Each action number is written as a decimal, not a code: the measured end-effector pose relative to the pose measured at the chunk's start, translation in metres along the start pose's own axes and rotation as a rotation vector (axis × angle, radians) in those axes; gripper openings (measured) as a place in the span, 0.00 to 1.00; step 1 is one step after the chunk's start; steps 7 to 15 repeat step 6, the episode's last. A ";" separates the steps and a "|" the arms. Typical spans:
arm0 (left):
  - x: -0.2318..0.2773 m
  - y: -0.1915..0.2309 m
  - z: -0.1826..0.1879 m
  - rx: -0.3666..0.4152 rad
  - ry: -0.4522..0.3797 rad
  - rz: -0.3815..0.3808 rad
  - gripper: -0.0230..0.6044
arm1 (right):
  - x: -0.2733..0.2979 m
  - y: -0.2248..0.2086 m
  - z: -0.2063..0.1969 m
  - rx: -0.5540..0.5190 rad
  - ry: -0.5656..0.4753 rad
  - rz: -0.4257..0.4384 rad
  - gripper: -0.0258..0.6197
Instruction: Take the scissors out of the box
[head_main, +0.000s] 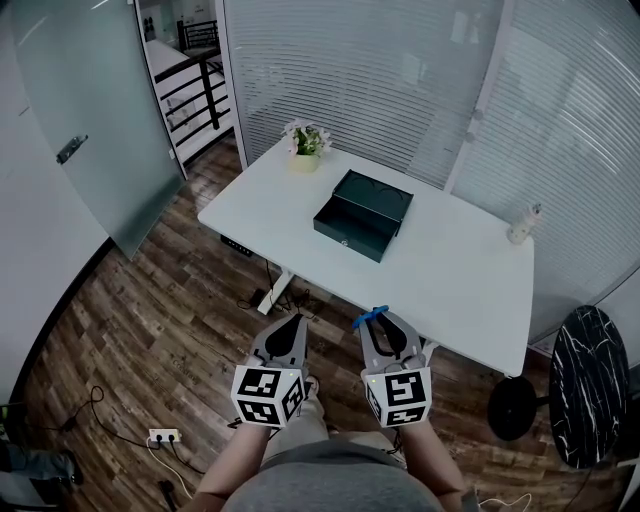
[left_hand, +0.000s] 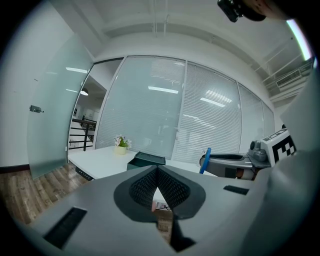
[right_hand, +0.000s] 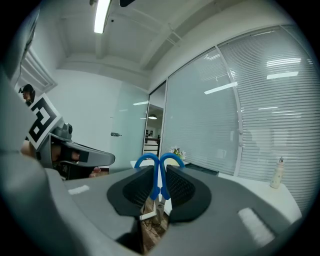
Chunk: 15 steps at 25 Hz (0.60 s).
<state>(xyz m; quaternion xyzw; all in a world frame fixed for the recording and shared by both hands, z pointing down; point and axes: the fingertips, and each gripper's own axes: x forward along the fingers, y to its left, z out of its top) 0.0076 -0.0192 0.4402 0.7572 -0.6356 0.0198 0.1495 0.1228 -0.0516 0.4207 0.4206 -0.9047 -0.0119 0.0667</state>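
Room: wood flooring is running under a white table (head_main: 460, 285), with frosted glass and blinds standing behind it.
Box: a dark green box (head_main: 362, 213) is sitting open near the middle of the table, towards the far edge. A flowerpot (head_main: 305, 146) is standing at the far left corner and a small bottle (head_main: 522, 224) at the right edge.
Scissors: the blue-handled scissors (right_hand: 159, 175) are riding in the right claw, out of the box and well short of the table's near edge.
Right claw: the right claw (head_main: 385, 325) is pinching the scissors just below the handle loops, which are poking out past its tips.
Left claw: the left claw (head_main: 292, 325) is hanging just beside it, jaws closed together on nothing.
Handling: the scissors are looking light and stiff, with smooth plastic handles that are probably slippery. The neck where the loops meet is seeming the sensible place to grip, since a hold further out is likely to let them swivel.
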 end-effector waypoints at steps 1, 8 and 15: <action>0.000 0.000 0.001 0.002 -0.001 0.000 0.04 | 0.000 0.001 0.000 0.000 -0.001 0.001 0.18; -0.002 0.002 0.002 0.009 -0.004 0.001 0.04 | 0.000 0.007 0.002 0.000 -0.009 0.007 0.18; -0.002 0.002 0.002 0.009 -0.004 0.001 0.04 | 0.000 0.007 0.002 0.000 -0.009 0.007 0.18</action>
